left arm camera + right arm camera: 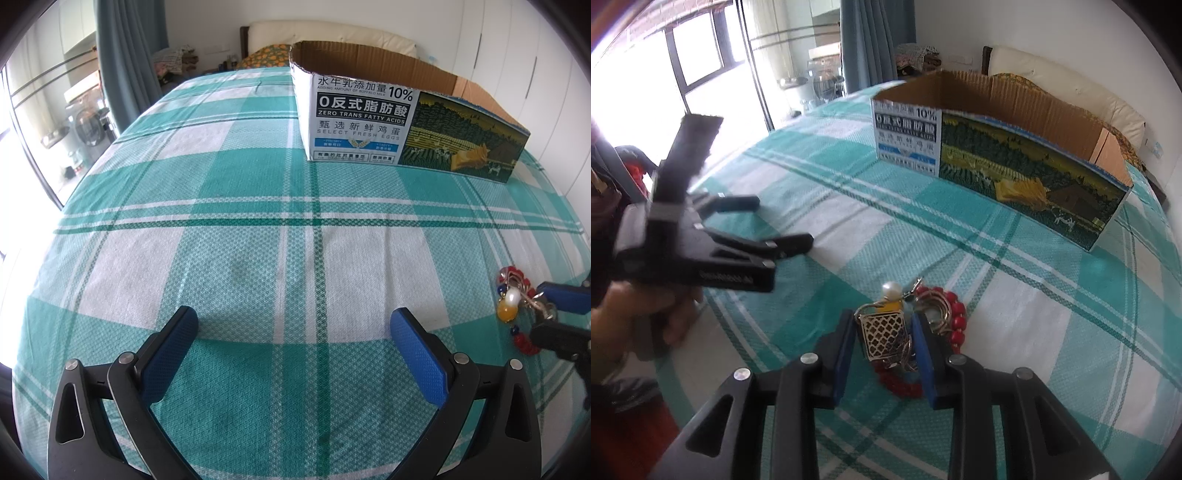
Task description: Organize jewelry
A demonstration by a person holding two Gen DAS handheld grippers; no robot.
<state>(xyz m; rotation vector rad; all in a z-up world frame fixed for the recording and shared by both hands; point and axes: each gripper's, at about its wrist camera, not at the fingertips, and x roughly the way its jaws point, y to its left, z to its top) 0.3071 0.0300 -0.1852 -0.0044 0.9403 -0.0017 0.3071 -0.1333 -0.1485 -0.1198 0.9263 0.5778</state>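
A pile of jewelry lies on the green plaid bedspread: a gold lattice pendant (884, 332), a red bead bracelet (955, 317), a pearl (891, 289) and an amber bead. My right gripper (882, 343) is closed around the lattice pendant, low on the cloth. The pile also shows at the right edge of the left wrist view (515, 302), with the right gripper's fingers (565, 291) on it. My left gripper (293, 332) is open and empty above the cloth, left of the pile. An open cardboard box (369, 110) stands farther back, also in the right wrist view (997, 162).
The bed's plaid cover (240, 240) spreads wide between the grippers and the box. A headboard and pillow (332, 37) lie behind the box. A window and curtain (871, 37) are at the left. White wardrobe doors (517, 55) stand at the right.
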